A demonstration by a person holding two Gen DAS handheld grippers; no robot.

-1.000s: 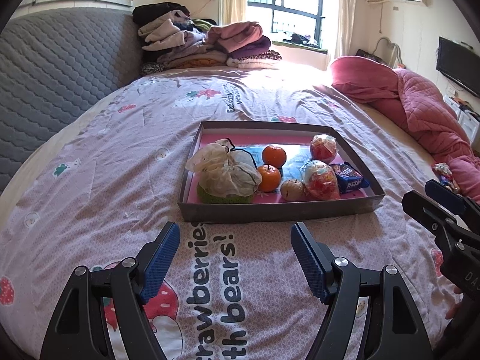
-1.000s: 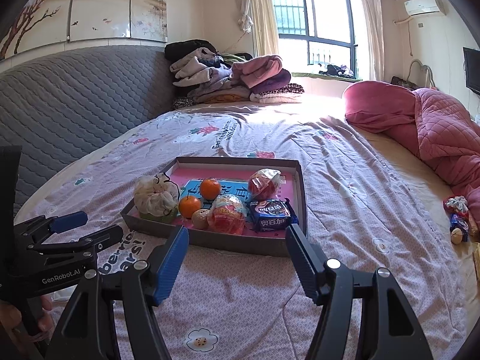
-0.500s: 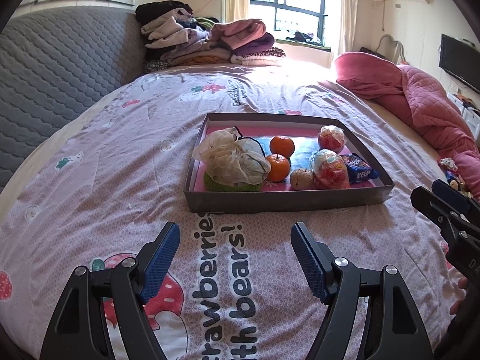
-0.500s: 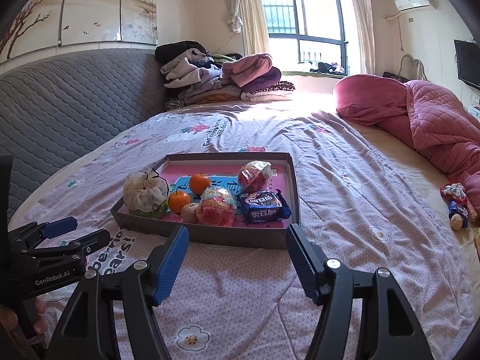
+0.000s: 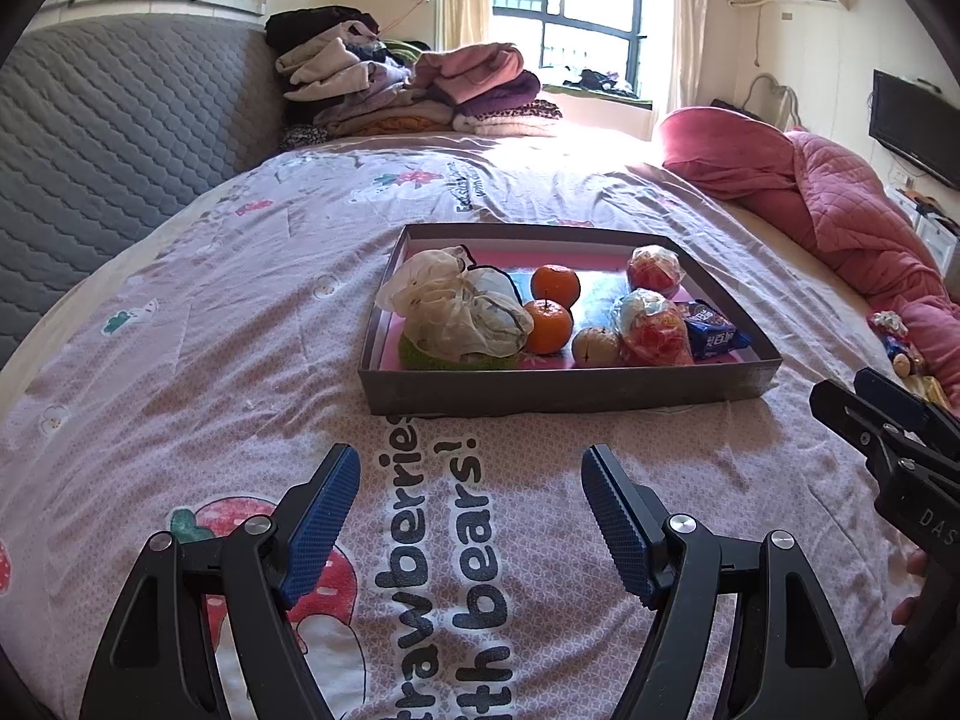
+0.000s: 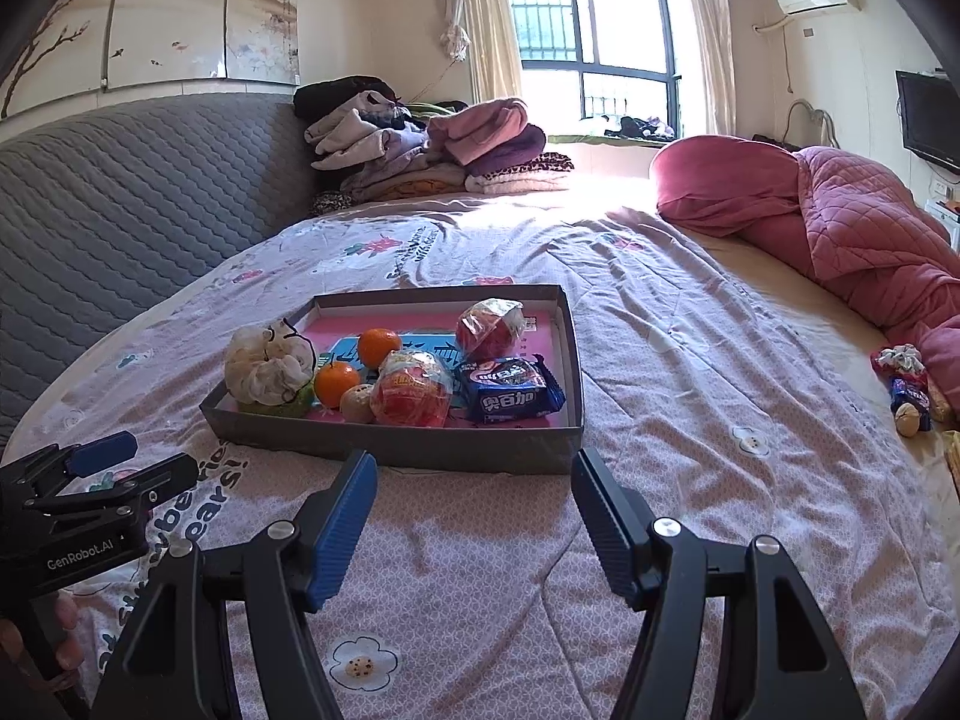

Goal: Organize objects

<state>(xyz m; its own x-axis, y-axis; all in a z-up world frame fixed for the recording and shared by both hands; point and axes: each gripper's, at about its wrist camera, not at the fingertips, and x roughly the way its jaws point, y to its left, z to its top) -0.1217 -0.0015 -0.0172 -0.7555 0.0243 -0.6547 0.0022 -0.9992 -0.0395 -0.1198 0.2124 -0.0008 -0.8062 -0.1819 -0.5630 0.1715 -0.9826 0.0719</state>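
A shallow grey box (image 5: 564,393) (image 6: 456,453) lies on the pink bedspread. It holds a white mesh bag on a green sponge (image 5: 456,312) (image 6: 267,369), two oranges (image 5: 547,324) (image 6: 336,383), a walnut (image 5: 594,347), two wrapped red snacks (image 5: 654,330) (image 6: 411,393) and a blue biscuit packet (image 5: 711,333) (image 6: 507,390). My left gripper (image 5: 471,483) is open and empty, short of the box's near wall. My right gripper (image 6: 474,489) is open and empty just before the box's near right corner. It also shows in the left wrist view (image 5: 888,444).
A grey quilted headboard (image 6: 120,198) runs along the left. Folded clothes (image 6: 432,150) are piled at the far end. A red quilt (image 6: 840,228) lies on the right, with several small wrapped items (image 6: 906,384) beside it on the bed's right edge.
Both grippers have drawn slightly closer to the box and lowered a little. Both stay open and empty. Nothing in the box has moved.
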